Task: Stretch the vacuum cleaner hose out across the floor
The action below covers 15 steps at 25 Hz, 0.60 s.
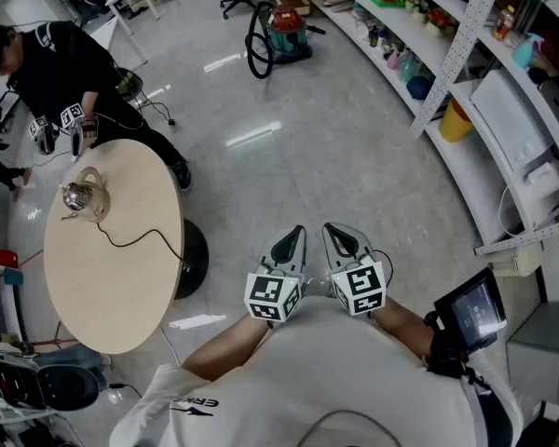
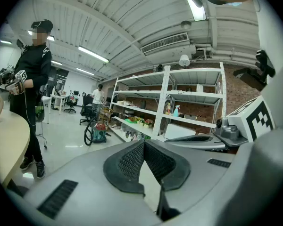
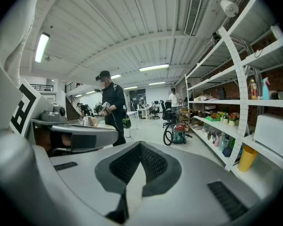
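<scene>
Head view: left gripper, right gripper closed, empty; vacuum cleaner hose well apart ahead.

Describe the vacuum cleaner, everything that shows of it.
The vacuum cleaner is a small canister, red on top with a teal-green drum below. It stands upright on the glossy grey floor, close to the shelving. Its black hose curls in a tall loop beside the drum and is not stretched out. Only the floor seems to touch it. Finer parts are too small to tell.
</scene>
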{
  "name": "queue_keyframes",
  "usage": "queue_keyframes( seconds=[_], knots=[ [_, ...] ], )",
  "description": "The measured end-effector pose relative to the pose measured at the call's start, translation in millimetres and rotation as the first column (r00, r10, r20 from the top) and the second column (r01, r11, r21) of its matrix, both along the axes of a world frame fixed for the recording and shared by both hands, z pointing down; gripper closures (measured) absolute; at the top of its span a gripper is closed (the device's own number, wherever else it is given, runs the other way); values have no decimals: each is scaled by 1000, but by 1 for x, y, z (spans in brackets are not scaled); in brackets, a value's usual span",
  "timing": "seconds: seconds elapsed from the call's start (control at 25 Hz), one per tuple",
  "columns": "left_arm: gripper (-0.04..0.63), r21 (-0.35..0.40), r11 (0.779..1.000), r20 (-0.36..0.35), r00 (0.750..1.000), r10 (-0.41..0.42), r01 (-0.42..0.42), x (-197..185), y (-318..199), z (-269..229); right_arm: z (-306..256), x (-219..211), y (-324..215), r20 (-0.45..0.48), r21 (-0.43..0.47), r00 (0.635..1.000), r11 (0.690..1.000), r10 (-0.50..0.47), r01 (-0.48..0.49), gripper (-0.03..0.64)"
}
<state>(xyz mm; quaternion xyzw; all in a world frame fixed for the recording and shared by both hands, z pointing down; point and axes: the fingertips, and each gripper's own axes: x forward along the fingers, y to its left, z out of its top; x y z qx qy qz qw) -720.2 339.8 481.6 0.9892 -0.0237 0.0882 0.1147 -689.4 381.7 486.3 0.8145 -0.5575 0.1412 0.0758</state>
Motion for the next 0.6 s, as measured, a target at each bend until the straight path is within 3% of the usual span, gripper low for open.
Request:
queue_keyframes(
  seconds=[0.6],
  knots=[
    [594,-10,1000,7,1000,-7,7,4,-4,4,0,7,-1,6,17,1000,1000,20,-20,618]
  ],
)
